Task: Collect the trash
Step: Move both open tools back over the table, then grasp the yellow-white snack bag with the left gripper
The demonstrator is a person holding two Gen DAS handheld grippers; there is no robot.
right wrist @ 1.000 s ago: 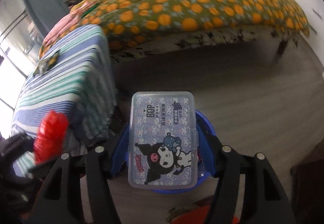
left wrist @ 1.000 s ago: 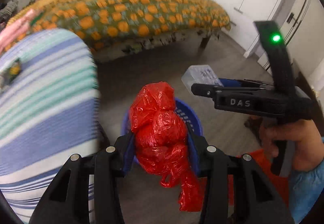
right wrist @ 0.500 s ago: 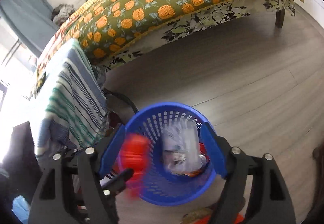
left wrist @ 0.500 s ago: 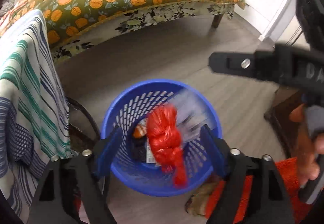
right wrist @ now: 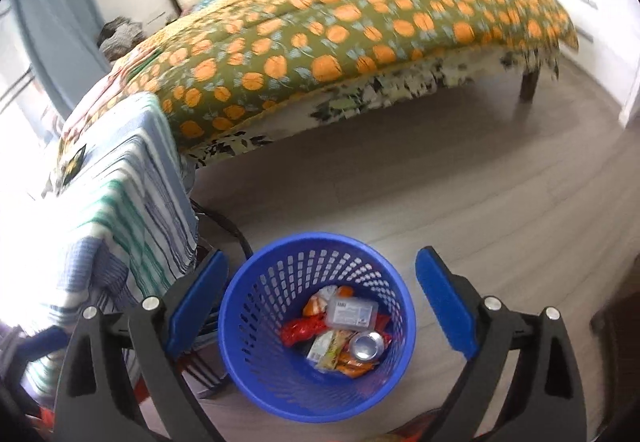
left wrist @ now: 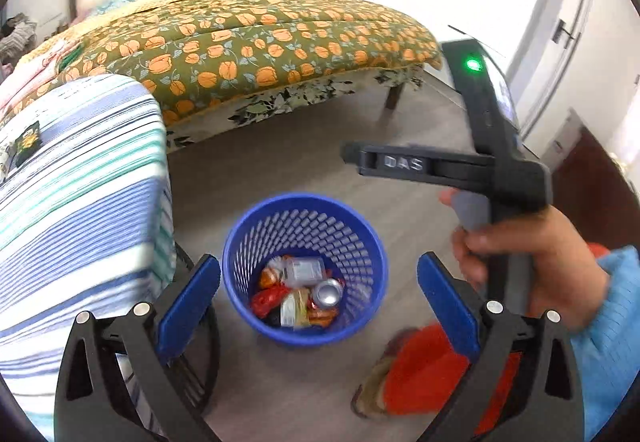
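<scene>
Blue mesh trash basket [left wrist: 362, 242] stands on the floor [left wrist: 280, 158], holding wrappers, a clear plastic box [right wrist: 351, 311] and a can [right wrist: 366, 345]. Left gripper [left wrist: 318, 298] and right gripper [right wrist: 320, 302] both hang spread wide and empty above it.

Grey wood floor [right wrist: 400, 194], blue basket [right wrist: 256, 326] standing on it, bed [right wrist: 360, 42] behind

Black tongs [left wrist: 318, 298], blue pads [left wrist: 188, 302], light-blue sleeve [left wrist: 612, 342].

Big bed [left wrist: 248, 42] with an orange-flower quilt is taking up the far side, wood floor [right wrist: 400, 194] stretching out in front. Striped cloth [left wrist: 76, 178] is hanging over something on the near left.
</scene>
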